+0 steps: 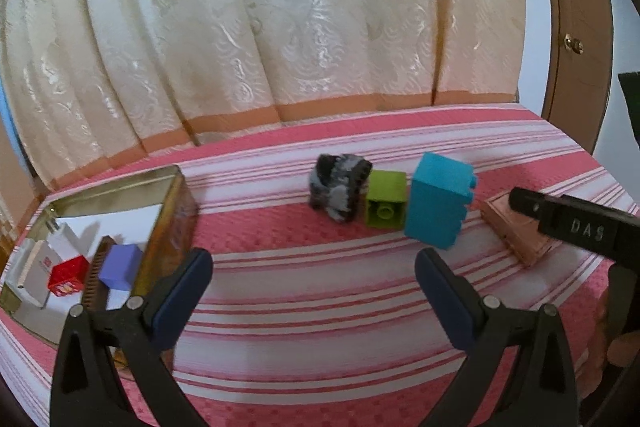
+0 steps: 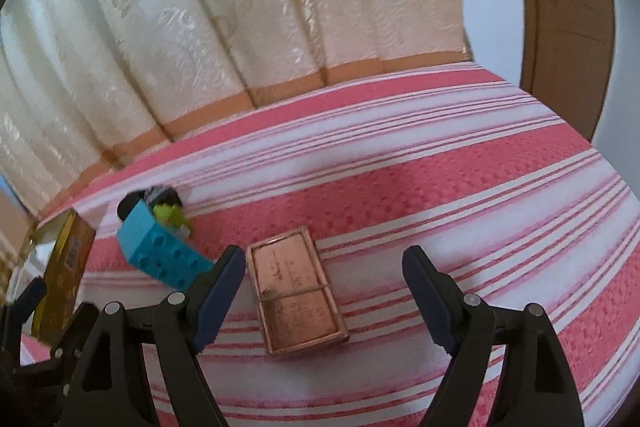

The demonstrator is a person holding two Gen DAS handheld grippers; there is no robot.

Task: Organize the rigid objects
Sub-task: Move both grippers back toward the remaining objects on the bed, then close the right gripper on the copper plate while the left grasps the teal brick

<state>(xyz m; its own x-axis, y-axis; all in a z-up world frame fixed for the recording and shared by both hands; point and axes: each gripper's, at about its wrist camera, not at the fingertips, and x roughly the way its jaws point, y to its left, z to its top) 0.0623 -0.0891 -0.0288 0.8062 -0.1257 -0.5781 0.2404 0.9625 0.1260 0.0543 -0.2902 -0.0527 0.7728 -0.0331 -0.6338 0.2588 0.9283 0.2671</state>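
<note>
Left wrist view: gold tin box (image 1: 176,195), lid off, sits on the pink-and-white striped bedspread (image 1: 320,307) and serves as the landmark. Inside it: a red block (image 1: 69,273), a lilac-blue block (image 1: 120,265), a brown comb (image 1: 95,277) standing on edge between those two, and white items at the tin's far end, too blurred to name. Left gripper (image 1: 314,283) hovers just right of the tin with jaws spread wide, nothing between them; its left finger overlaps the tin's near right corner. Well right of the tin lie a dark grey mottled lump (image 1: 339,187), a lime green block (image 1: 386,201) touching it with its hollow underside toward the camera, then a large teal block (image 1: 440,199) tilted against the green one. Farther right still lies a flat copper-coloured case (image 1: 512,227), partly covered by a finger of the right gripper (image 1: 576,223). Cream curtain (image 1: 280,27) hangs behind the bed; a wooden door (image 1: 576,27) stands far right. Right wrist view: only the tin's (image 2: 66,259) side wall shows at the left edge; contents hidden. Right gripper (image 2: 324,281) is wide open and empty, hovering over the copper case (image 2: 296,295), which lies well right of the tin, flat on the bedspread (image 2: 440,187). Between tin and case lies the teal block (image 2: 160,251), studs facing the camera, with the green block (image 2: 170,213) and the grey lump (image 2: 158,195) behind it. The gripper's left finger overlaps the teal block's near end.
</note>
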